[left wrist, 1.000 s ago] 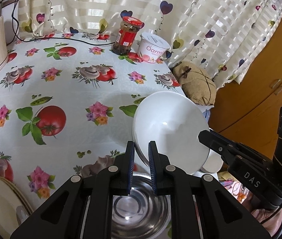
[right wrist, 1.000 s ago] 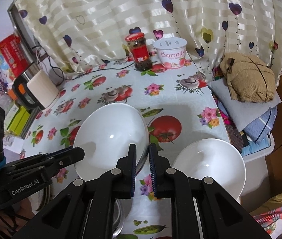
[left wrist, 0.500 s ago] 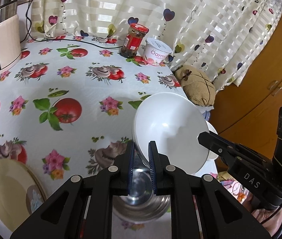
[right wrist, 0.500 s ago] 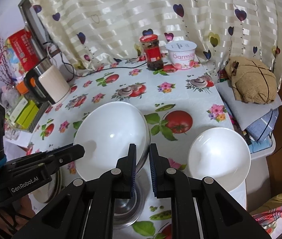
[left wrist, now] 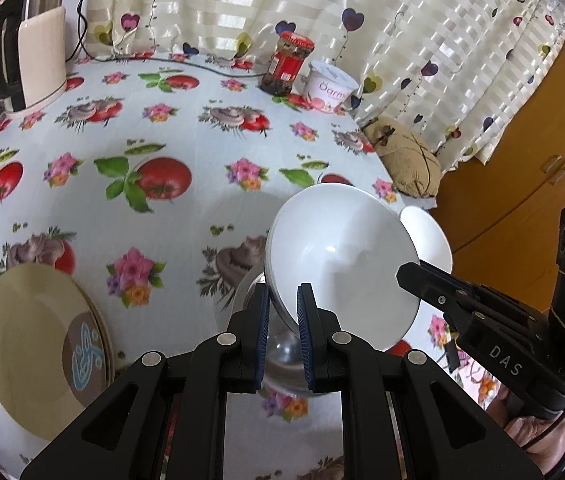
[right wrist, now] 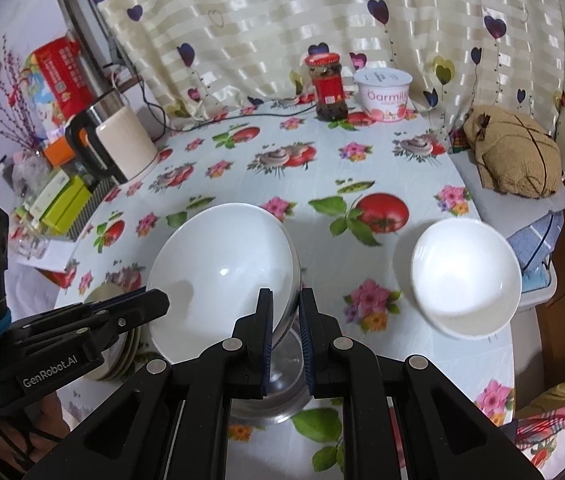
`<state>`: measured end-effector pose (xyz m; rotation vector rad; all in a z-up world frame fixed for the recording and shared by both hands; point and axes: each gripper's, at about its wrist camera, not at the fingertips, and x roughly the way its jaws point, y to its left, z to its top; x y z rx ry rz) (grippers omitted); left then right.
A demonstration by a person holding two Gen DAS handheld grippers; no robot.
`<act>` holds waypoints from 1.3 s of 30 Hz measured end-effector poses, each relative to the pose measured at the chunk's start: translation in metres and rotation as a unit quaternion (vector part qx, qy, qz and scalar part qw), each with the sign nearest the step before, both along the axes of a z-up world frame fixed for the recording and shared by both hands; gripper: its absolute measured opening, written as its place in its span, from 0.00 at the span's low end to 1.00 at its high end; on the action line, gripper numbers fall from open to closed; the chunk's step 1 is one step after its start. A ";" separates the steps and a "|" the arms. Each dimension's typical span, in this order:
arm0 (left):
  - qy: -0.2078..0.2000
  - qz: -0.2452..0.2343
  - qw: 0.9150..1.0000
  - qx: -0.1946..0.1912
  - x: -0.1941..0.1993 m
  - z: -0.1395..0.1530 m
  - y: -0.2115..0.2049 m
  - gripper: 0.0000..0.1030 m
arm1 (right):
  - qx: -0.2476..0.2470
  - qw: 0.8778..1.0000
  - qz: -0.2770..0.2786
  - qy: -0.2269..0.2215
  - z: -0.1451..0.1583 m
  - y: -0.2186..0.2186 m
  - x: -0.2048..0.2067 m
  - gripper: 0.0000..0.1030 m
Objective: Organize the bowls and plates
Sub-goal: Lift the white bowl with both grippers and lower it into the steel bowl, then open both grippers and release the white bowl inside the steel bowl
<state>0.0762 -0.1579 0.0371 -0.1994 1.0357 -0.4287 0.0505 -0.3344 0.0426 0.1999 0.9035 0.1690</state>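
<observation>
Above steel bowl (left wrist: 282, 354), gripped white bowl (left wrist: 338, 264) drawn back; plates (left wrist: 38, 352) now visible.

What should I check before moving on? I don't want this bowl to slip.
1. The left gripper clamps the large white bowl's rim: ok.
2. The right gripper clamps the opposite rim: ok.
3. The steel bowl below is clear of it: cannot tell.
4. The small white bowl sits well back from the table edge: not ok.
5. The plate stack lies aside: ok.
</observation>
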 end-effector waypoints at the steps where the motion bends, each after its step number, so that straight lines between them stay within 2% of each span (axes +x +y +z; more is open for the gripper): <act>1: 0.003 0.000 1.000 0.001 -0.002 -0.002 0.000 0.14 | 0.000 1.000 0.001 0.003 -0.002 0.000 -0.001 0.12; 23: 0.048 -0.006 0.999 0.019 -0.002 -0.032 0.000 0.14 | 0.007 0.998 0.009 0.061 -0.040 0.002 -0.004 0.14; 39: 0.045 -0.018 0.999 0.003 0.001 -0.036 0.003 0.14 | 0.014 0.997 0.012 0.072 -0.046 0.003 -0.002 0.16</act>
